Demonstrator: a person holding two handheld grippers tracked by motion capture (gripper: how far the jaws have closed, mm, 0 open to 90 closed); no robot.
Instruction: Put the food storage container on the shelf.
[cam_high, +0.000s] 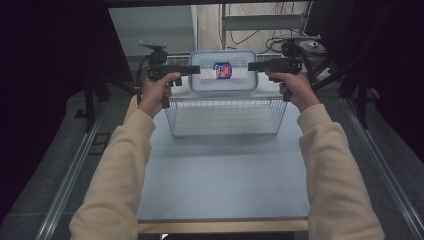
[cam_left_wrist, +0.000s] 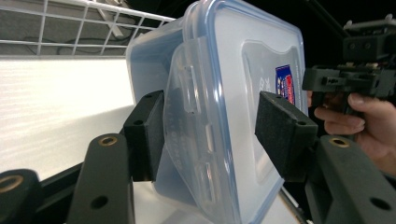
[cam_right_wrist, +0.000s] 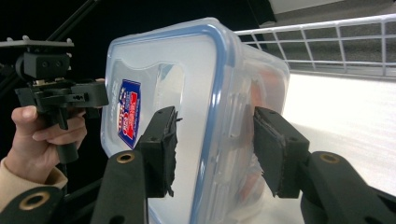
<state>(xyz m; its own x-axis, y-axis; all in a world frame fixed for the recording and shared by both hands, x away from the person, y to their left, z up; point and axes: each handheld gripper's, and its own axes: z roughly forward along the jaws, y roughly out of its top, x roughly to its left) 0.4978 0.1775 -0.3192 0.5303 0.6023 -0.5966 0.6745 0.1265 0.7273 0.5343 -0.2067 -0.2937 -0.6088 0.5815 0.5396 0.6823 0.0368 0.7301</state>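
Currently, with the left tongs (cam_high: 194, 70) and right tongs (cam_high: 252, 66) each clamped on an opposite end of the lidded plastic container (cam_high: 223, 71) held above the wire basket (cam_high: 225, 117) on the surface (cam_high: 225, 180), keep both grips level and lower evenly.

plastic container lid (cam_high: 223, 55) | blue-and-red label (cam_high: 222, 70), upper centre of the high view | print too small and blurred to read | no other legible text
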